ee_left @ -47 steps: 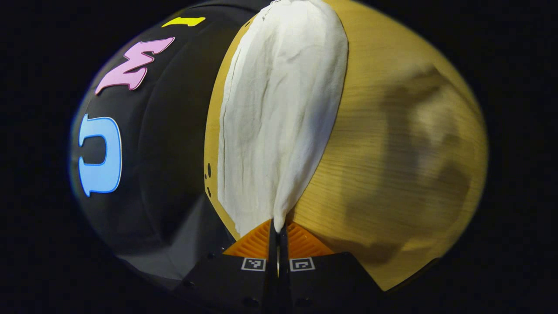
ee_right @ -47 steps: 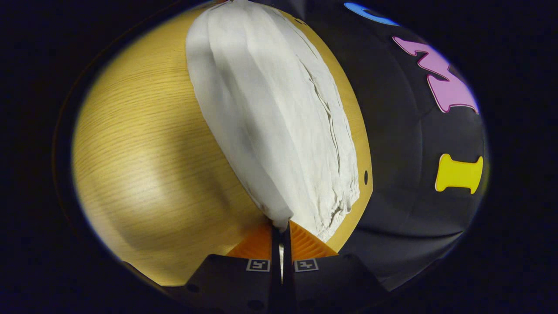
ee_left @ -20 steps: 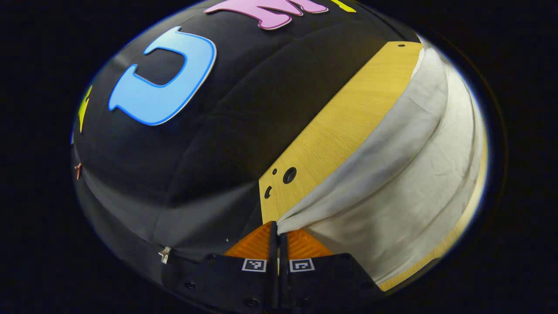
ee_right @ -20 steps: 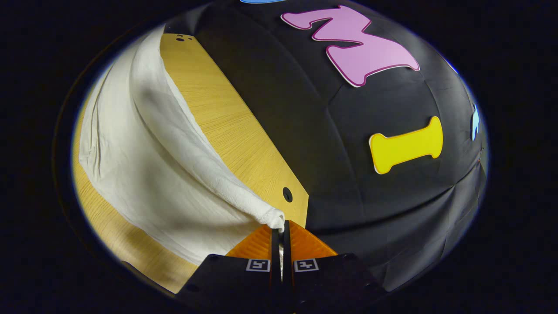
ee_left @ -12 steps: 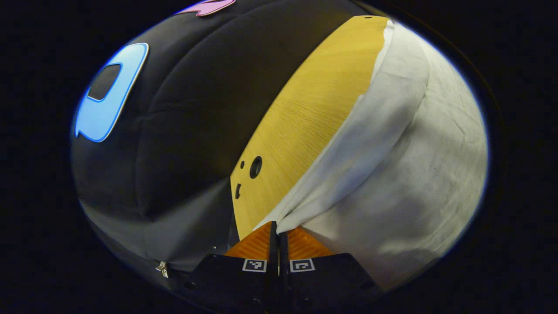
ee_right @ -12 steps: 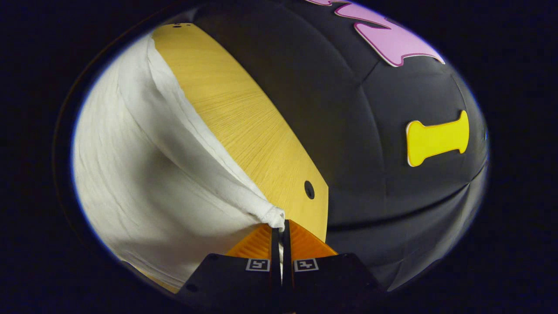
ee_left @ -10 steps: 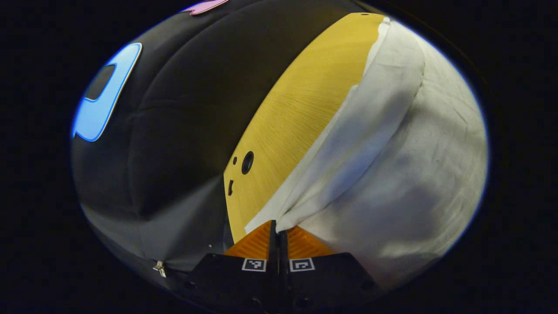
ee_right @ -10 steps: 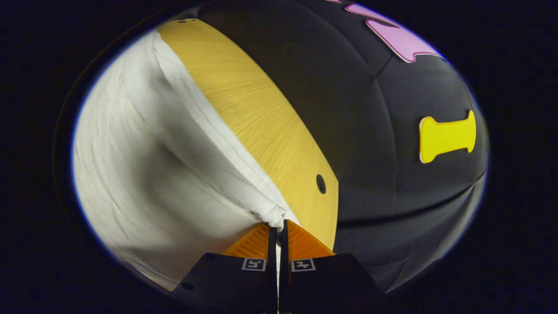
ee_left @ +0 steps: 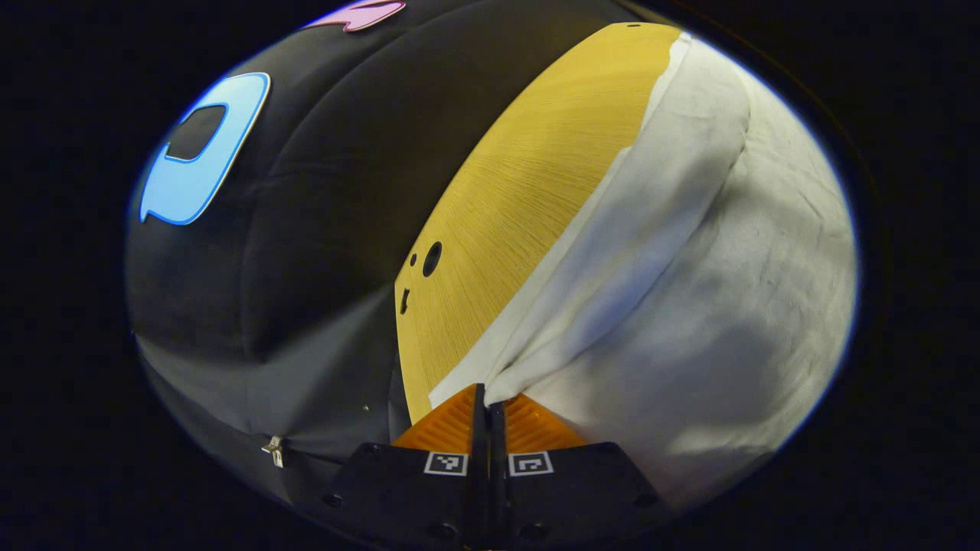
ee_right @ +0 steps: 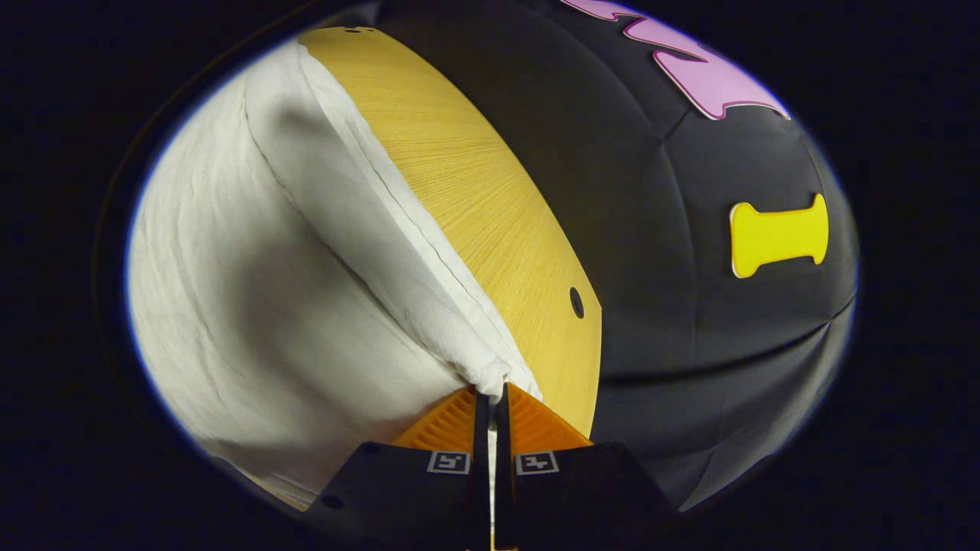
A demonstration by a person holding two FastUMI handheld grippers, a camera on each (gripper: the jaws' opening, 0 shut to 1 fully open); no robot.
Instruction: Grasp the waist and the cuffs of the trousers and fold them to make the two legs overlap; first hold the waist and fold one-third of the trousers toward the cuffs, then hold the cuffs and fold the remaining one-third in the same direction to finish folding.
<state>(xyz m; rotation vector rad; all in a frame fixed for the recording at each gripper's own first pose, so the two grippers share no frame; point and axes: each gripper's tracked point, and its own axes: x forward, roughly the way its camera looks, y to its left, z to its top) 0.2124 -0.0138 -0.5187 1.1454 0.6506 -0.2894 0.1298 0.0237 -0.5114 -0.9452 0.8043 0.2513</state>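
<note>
The white trousers [ee_left: 712,252] lie on a wooden table [ee_left: 528,191], one leg folded over the other along their length. In the left gripper view my left gripper [ee_left: 485,392] is shut on a corner of the cloth, which runs up and to the right from the fingertips. In the right gripper view the trousers [ee_right: 253,291] spread to the left, and my right gripper [ee_right: 490,392] is shut on a gathered corner of them. Both held corners sit low, close to the table's far edge. Which end is waist or cuff I cannot tell.
The table's far strip [ee_right: 475,199] beyond the trousers is bare wood with small holes [ee_right: 576,302] near its corner. Past that edge hangs the booth's black cloth wall [ee_left: 306,199], close to both grippers.
Both grippers have carried the lifted leg over and down toward the table's far edge. The cloth has spread wider across each view in the last half second. Both grips are unchanged.
</note>
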